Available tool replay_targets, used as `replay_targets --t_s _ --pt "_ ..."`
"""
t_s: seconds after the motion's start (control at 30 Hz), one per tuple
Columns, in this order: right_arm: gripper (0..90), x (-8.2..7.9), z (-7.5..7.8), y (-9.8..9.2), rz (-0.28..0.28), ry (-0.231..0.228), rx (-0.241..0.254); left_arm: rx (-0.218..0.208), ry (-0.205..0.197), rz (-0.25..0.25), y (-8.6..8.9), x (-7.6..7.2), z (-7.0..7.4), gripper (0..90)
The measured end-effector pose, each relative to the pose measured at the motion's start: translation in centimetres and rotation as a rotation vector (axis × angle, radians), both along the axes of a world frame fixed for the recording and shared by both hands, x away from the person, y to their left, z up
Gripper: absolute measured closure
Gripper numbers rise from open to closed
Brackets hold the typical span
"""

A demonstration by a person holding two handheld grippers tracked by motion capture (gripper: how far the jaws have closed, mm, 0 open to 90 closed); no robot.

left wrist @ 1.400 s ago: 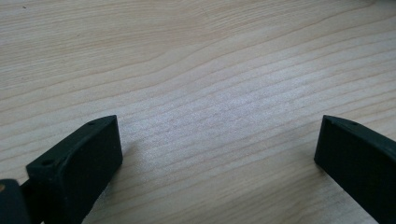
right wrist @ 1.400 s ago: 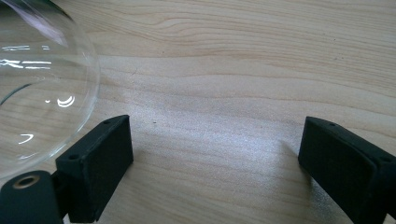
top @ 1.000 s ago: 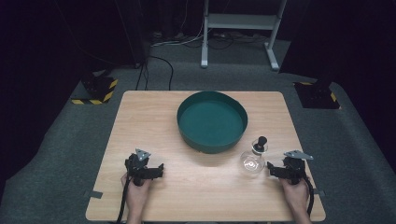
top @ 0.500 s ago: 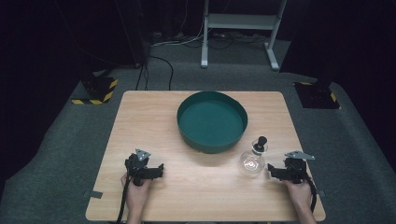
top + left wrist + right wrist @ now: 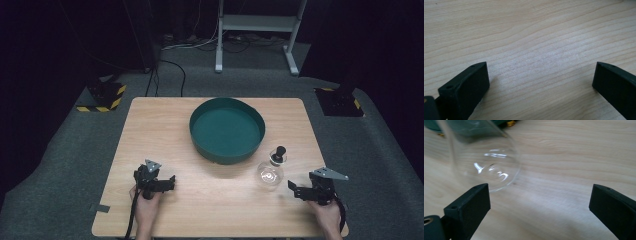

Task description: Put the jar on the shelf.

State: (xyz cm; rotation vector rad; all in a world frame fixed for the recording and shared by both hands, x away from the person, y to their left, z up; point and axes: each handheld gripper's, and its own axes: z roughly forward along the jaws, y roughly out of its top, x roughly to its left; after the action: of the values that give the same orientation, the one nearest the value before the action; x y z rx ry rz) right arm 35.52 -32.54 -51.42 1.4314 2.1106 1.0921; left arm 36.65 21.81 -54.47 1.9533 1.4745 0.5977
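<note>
Flanking bare table [image 5: 210,200], both tools gape near its edge.

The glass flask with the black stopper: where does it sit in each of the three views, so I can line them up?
High view: the glass flask stands right of centre on the wooden table, just below the green bowl, left of the right gripper.
Right gripper view: its clear round body is upper left, above the left-hand jaw, jaws wide apart.
Left gripper view: not in it.
Shared landmark: the table's wood grain.
</note>
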Motion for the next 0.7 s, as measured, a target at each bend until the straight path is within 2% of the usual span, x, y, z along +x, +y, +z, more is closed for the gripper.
replay_targets --t_s 0.2,0.37,0.7 --pt "5.0 -1.4 0.3 0.8 0.069 -0.018 0.006 0.000 0.000 0.000 0.0 0.0 0.0 1.1" --pt "5.4 -2.1 0.7 1.8 0.104 -0.035 0.009 0.000 0.000 0.000 0.0 0.0 0.0 1.1" --pt "6.9 -1.8 1.1 4.0 0.154 -0.061 -0.005 0.000 0.000 0.000 0.0 0.0 0.0 1.1"
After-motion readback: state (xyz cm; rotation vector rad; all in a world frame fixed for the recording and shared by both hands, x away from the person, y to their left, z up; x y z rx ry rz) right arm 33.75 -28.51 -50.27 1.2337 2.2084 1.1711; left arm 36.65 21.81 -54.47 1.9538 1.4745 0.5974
